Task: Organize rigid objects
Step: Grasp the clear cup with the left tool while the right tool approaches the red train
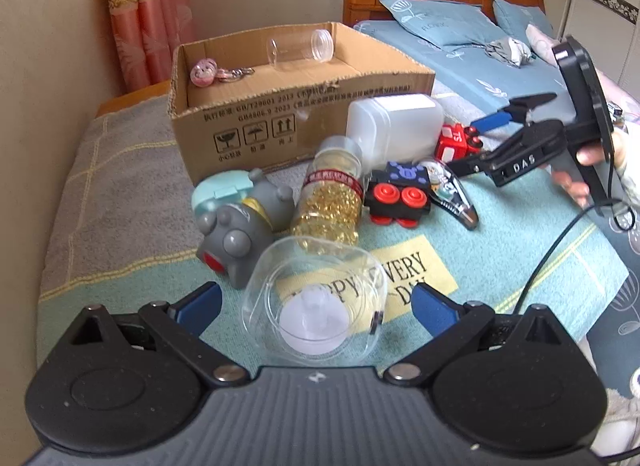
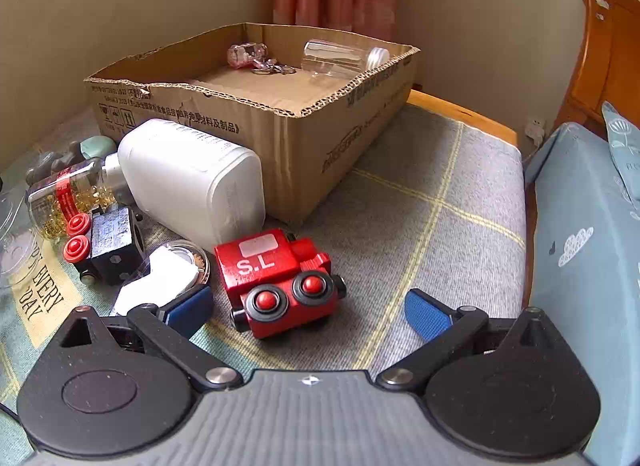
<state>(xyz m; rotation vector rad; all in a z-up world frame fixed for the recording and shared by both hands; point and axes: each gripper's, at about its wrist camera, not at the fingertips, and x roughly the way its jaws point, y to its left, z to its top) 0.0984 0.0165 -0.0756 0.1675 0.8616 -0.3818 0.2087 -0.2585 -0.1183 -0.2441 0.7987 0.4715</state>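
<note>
In the right wrist view the grey toy (image 1: 240, 225) and mint case (image 1: 218, 193) are nearly hidden behind the white bottle (image 2: 192, 181), and the clear jar (image 2: 10, 234) is cut off at the left edge; the label print on the tape dispenser (image 2: 168, 274) is too small to read. From the left wrist view the red train (image 1: 456, 143) is half covered by the white bottle and the right tongs (image 1: 476, 145). The things lie crowded on a blanket (image 2: 400, 217) over the bed, just in front of the cardboard box (image 2: 296, 145): the bottle of gold capsules (image 1: 332, 197) leans against the white bottle, and the black train (image 1: 400, 195) touches the tape dispenser. Inside the box lie a pink keychain (image 2: 248, 55) and a clear tube (image 2: 344, 57) with a white cap, apart from each other near the far wall. The left tongs (image 1: 316, 306) stand wide, one blue pad on each side of the clear jar lying on its side, not pressing it. The right tongs are also wide and empty, just before the red train.
</note>
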